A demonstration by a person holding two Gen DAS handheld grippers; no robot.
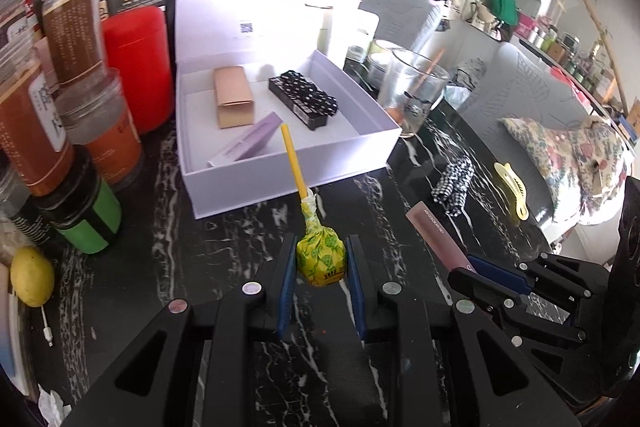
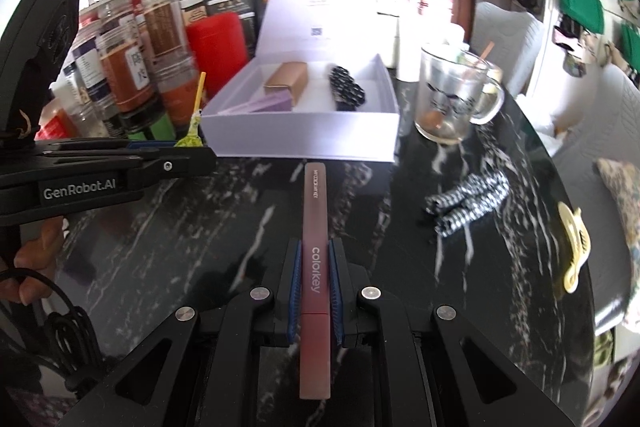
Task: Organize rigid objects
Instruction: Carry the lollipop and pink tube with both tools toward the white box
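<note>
The left gripper (image 1: pixel 321 263) has its blue-padded jaws pressed on the round head of a lollipop in a yellow-and-green wrapper (image 1: pixel 320 259), whose yellow stick slants up toward the near wall of the open white cardboard box (image 1: pixel 296 163); the underside of the sweet is hidden between the pads. The right gripper (image 2: pixel 316 287) is clamped narrowly on a slim dusty-pink cosmetic stick box printed "colorkey" (image 2: pixel 315 267), held lengthwise so its far end points at the same white box; its near end runs back under the jaws and is partly lost among the black linkage. Both held items hang above the black marble-veined tabletop (image 1: pixel 240 227), just short of the box. Inside the box lie a tan cardboard carton (image 1: pixel 233 97), a black carton with white dots (image 1: pixel 304 99) and a lilac carton (image 1: pixel 248 143) that leans against the near wall, its lower end cut off by the rim. The box's raised lid is washed out by glare. To the right stand a clear glass mug (image 2: pixel 456 99) with something brownish inside that is hard to make out, a black-and-white checked fabric scrunchie (image 2: pixel 468 201) and a pale yellow plastic hair claw (image 2: pixel 574 247). On the left, a red cylindrical canister (image 1: pixel 136 67) and stacked jars crowd together, overlapping one another.
</note>
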